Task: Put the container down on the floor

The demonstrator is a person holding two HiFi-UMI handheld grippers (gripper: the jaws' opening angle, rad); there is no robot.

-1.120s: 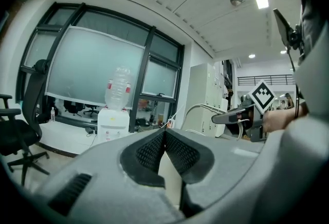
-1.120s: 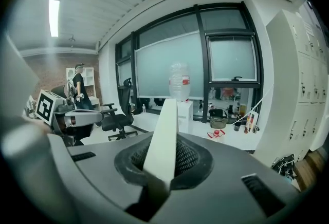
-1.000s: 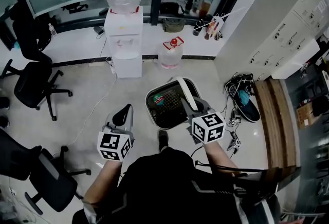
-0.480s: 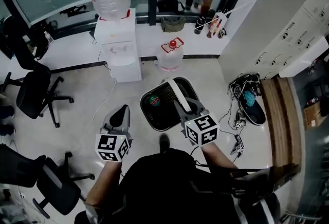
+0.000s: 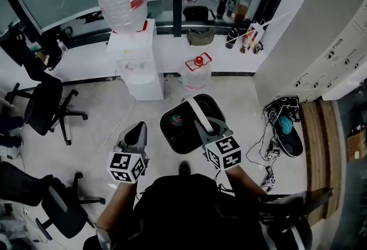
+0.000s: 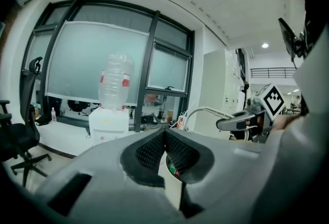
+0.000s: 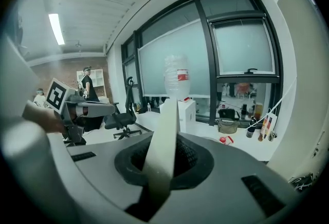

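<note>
In the head view the container (image 5: 184, 128) hung above the floor near the person's feet, not yet set down, carried by its white handle (image 5: 200, 108) in the right tongs (image 5: 205, 125), with a green-and-red item (image 5: 175, 121) inside. The left gripper view showed the left tongs (image 6: 165, 141) together and empty, apparently spare. The right gripper view showed the right tongs clamped on the handle, bearing the load.

Dark oval container (image 5: 170, 139), white handle (image 5: 200, 112) raised, hanging above floor

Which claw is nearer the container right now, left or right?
Right. The right claw is clamped on the white handle of the container. The left claw is shut and empty, off to the container's left, not touching it.
</note>
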